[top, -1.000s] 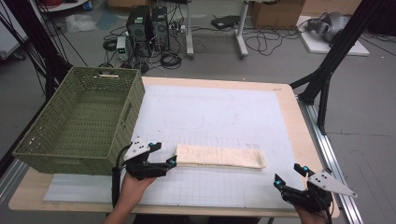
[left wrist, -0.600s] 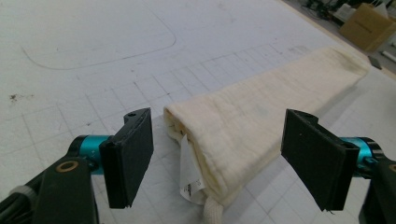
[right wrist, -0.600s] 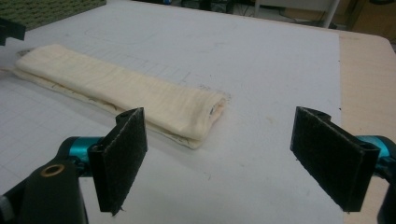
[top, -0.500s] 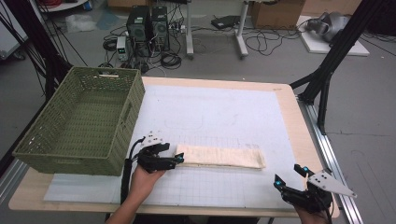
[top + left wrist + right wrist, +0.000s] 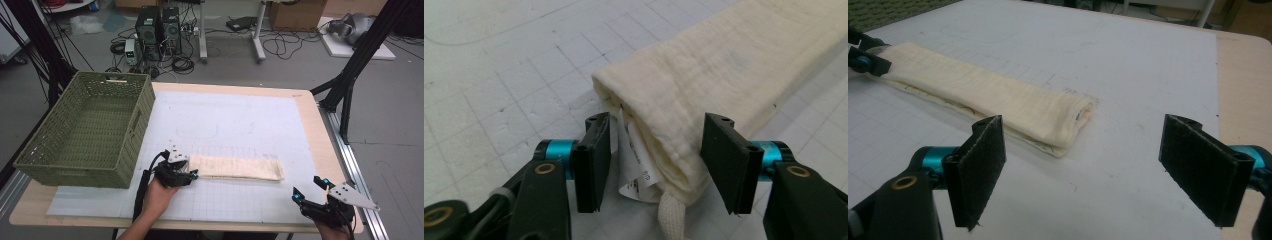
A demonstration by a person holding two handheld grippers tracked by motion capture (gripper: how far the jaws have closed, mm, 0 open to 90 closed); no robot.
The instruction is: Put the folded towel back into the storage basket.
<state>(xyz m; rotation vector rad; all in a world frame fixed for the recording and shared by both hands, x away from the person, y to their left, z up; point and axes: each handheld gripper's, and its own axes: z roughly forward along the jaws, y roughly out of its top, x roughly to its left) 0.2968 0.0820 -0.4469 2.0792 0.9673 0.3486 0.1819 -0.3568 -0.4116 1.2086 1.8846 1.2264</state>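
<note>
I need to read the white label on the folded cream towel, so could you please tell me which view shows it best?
The left gripper view: the label pokes from the towel end between the jaws. The high view shows the whole towel; the right gripper view shows its far end.

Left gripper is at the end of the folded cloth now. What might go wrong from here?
The left gripper has just been closing around the folded cloth, but its pads do not press yet. A white label and a cord stick out at that end, so the jaws may catch only those or the top layers. The right gripper hangs open, clear of the far end, so a one-ended lift may let the folds fall open.
</note>
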